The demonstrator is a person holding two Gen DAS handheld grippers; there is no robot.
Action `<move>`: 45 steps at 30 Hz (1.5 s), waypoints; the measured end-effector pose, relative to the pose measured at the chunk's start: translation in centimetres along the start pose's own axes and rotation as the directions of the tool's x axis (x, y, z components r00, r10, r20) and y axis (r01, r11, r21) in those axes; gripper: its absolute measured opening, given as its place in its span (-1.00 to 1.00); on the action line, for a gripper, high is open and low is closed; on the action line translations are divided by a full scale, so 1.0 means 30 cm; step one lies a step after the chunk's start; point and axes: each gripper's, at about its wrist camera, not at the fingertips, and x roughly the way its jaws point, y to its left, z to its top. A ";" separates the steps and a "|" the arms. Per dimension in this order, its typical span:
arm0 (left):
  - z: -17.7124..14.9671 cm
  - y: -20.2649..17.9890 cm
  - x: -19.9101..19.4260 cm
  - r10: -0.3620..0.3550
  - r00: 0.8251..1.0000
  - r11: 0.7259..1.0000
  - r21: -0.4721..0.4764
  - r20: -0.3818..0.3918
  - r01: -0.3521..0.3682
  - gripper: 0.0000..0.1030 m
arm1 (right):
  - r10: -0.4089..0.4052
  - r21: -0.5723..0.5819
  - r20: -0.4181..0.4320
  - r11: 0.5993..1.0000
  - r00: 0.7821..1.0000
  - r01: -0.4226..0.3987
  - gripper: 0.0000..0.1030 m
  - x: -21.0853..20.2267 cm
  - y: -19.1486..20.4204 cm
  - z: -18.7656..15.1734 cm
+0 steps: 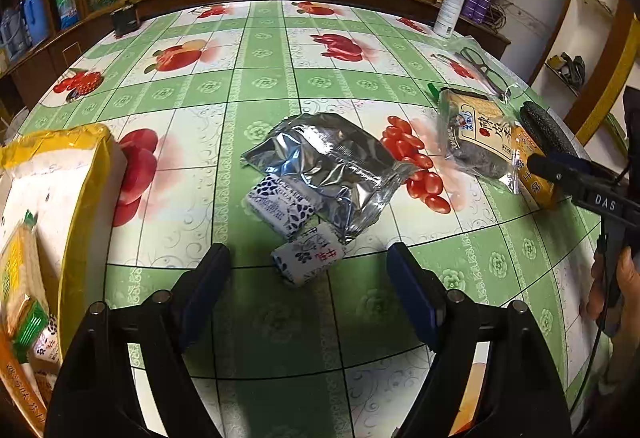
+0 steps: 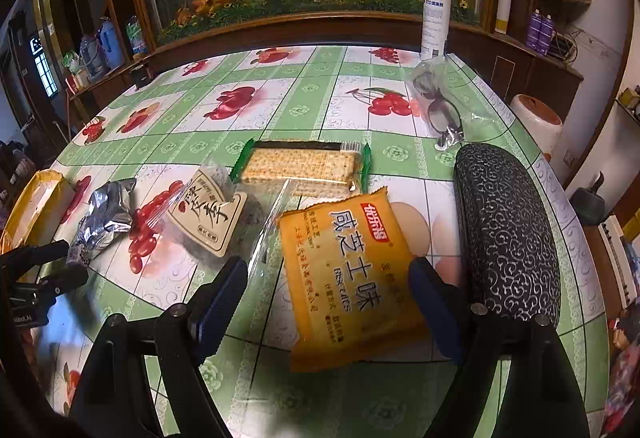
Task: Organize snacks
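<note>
My left gripper (image 1: 310, 264) hangs open over the green fruit-print tablecloth (image 1: 264, 78). A small white-and-blue snack pack (image 1: 308, 258) lies on the cloth between its fingertips, untouched. Just beyond lie a second small pack (image 1: 280, 204) and a crumpled silver foil bag (image 1: 328, 166). My right gripper (image 2: 328, 286) is open above an orange biscuit pack (image 2: 344, 270), which lies flat with one finger on either side and neither pad pressing on it. A clear bag with a beige label (image 2: 208, 218) and a cracker pack with green ends (image 2: 304, 166) lie farther back.
A yellow-rimmed box (image 1: 80, 178) holding several snacks stands at the left edge. A dark patterned glasses case (image 2: 504, 234) lies right of the orange pack. Glasses in plastic (image 2: 440, 110) and a white spray bottle (image 2: 436, 18) sit at the far right. A wooden cabinet borders the table's far side.
</note>
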 end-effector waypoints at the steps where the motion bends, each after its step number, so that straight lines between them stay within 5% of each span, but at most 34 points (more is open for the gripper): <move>1: 0.004 -0.003 0.003 0.002 1.000 1.000 0.003 0.003 -0.002 0.56 | 0.000 0.002 0.004 1.000 1.000 0.000 0.65 0.000 -0.001 0.003; 5: 0.022 -0.001 0.017 0.012 1.000 1.000 0.006 0.004 -0.012 0.51 | 0.013 0.027 0.008 1.000 1.000 -0.013 0.65 0.009 -0.024 0.006; 8: 0.009 -0.017 0.011 0.074 0.997 0.996 0.056 0.017 -0.075 -0.01 | 0.018 0.042 -0.001 0.999 1.000 -0.018 0.65 0.020 -0.039 -0.004; 11: 0.000 -0.018 -0.002 0.056 0.998 0.996 0.067 0.013 -0.056 -0.37 | 0.029 0.052 -0.005 0.998 1.000 -0.029 0.65 0.025 -0.047 -0.003; 19: -0.024 -0.025 -0.022 0.047 0.999 0.995 0.085 0.006 -0.048 -0.40 | 0.018 0.006 -0.070 1.000 0.997 -0.018 0.68 0.063 -0.018 -0.003; 25: -0.056 -0.011 -0.054 0.018 1.000 0.999 0.046 -0.001 -0.018 -0.40 | 0.009 -0.004 -0.073 1.000 0.997 -0.010 0.39 0.058 -0.014 -0.015; 39: -0.091 0.013 -0.170 -0.003 0.999 1.000 0.003 0.053 0.003 -0.40 | 0.083 0.080 -0.004 0.993 0.997 -0.082 0.38 -0.079 -0.014 -0.073; 45: -0.103 0.011 -0.203 0.048 0.996 0.999 -0.003 0.070 -0.047 -0.40 | 0.154 0.131 0.050 0.979 0.987 -0.159 0.38 -0.200 -0.003 -0.119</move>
